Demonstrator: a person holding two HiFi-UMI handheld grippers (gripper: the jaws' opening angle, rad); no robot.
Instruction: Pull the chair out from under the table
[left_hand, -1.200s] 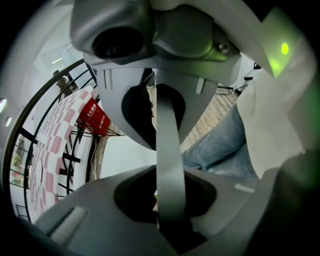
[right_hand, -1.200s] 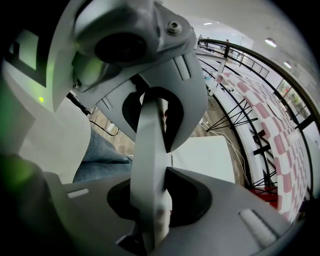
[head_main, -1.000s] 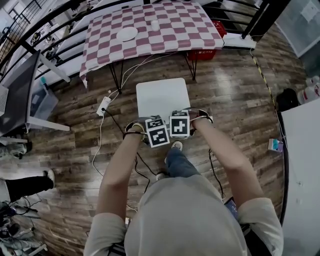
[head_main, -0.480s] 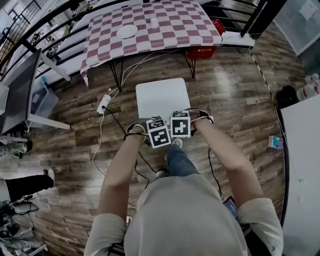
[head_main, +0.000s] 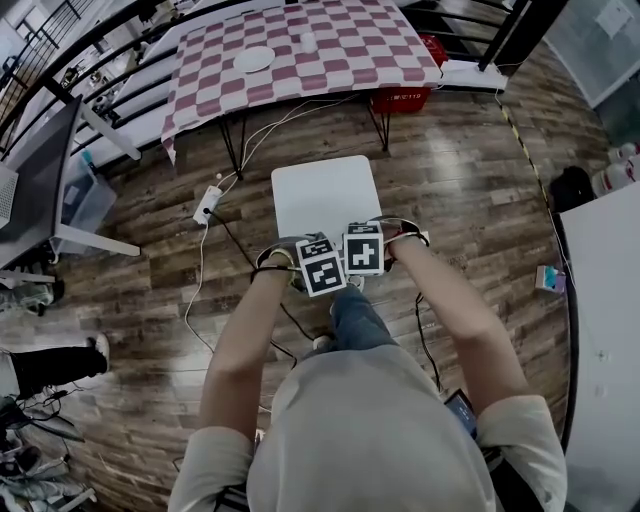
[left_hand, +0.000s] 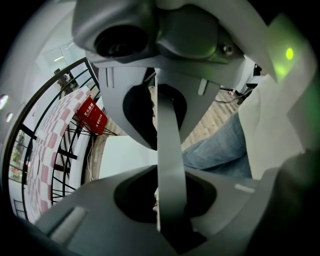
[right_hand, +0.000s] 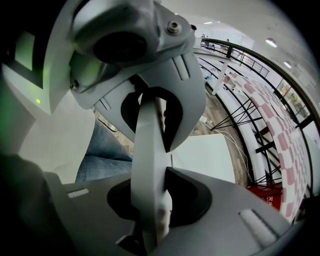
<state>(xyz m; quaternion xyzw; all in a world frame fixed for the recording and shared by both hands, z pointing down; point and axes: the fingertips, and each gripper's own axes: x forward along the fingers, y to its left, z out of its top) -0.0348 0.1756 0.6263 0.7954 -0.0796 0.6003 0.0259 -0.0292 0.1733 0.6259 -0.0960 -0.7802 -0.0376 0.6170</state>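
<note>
Chair (head_main: 325, 195): white with a square seat, standing on the wooden floor (head_main: 470, 200), fully clear of the desk; a strip of bare floor between seat front and cloth edge; back side toward the person.
Backrest edge (left_hand: 169, 145): thin grey strip, seen edge-on, running between the jaws in both gripper views.
Left gripper (head_main: 318, 268): pointing steeply down, jaws clenched on the backrest edge.
Right gripper (head_main: 362, 250): just beside the left one, marker cubes almost touching, jaws likewise clamped on the backrest edge (right_hand: 149, 165).
Jeans leg (head_main: 355, 320): directly behind the chair, below both grippers.
Desk (head_main: 350, 50): covered with a red-and-white checked cloth, on thin black legs, beyond the chair.
On the desk: white plate (head_main: 253, 60) and small white cup (head_main: 308, 42), apart from each other.
Red crate (head_main: 405, 100): under the desk's right end.
Power strip (head_main: 207, 205): on the floor left of the chair, cables trailing from it.
</note>
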